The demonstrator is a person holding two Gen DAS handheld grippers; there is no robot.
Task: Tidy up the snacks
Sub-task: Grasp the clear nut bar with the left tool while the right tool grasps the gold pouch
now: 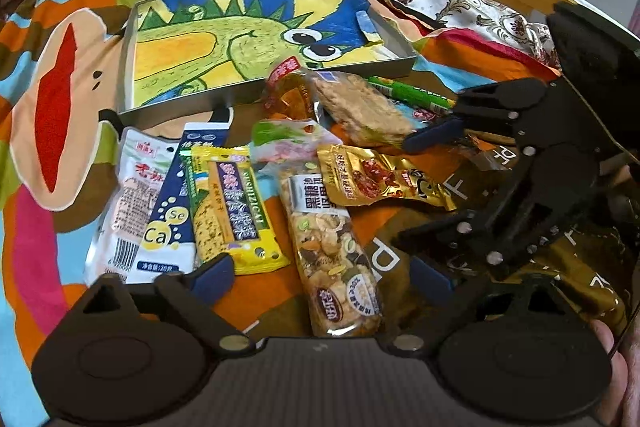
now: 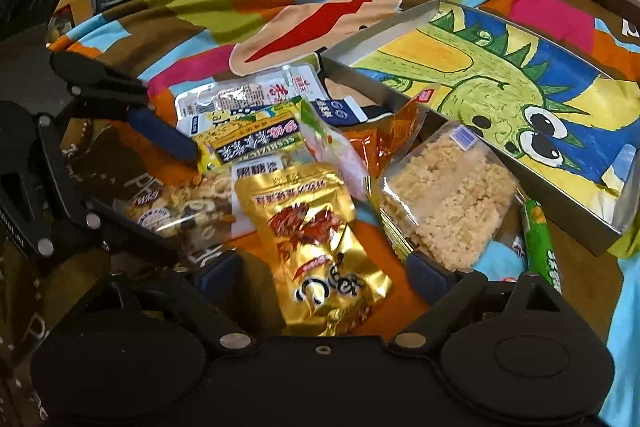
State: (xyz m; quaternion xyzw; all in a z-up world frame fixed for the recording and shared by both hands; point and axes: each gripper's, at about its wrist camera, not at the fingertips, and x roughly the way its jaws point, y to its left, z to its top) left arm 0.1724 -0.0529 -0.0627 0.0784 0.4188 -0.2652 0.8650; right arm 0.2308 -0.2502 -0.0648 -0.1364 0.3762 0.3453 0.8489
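Right gripper (image 2: 320, 275) agape | gold pouch (image 2: 320, 247) (crinkled foil) between fingers

Gold foil pouch (image 2: 320, 247) w/ red print btwn right tongs' blue pads (image 2: 430, 273), tray (image 1: 132, 39) beyond lined w/ green-yellow-blue dino drawing, multicolour striped bedspread (image 1: 24, 247) under all.

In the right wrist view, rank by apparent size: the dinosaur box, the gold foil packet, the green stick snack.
1. Dinosaur box, clearly largest.
2. Gold foil packet, though it lies nearest the camera, which inflates it.
3. Green stick snack, smallest and partly hidden.
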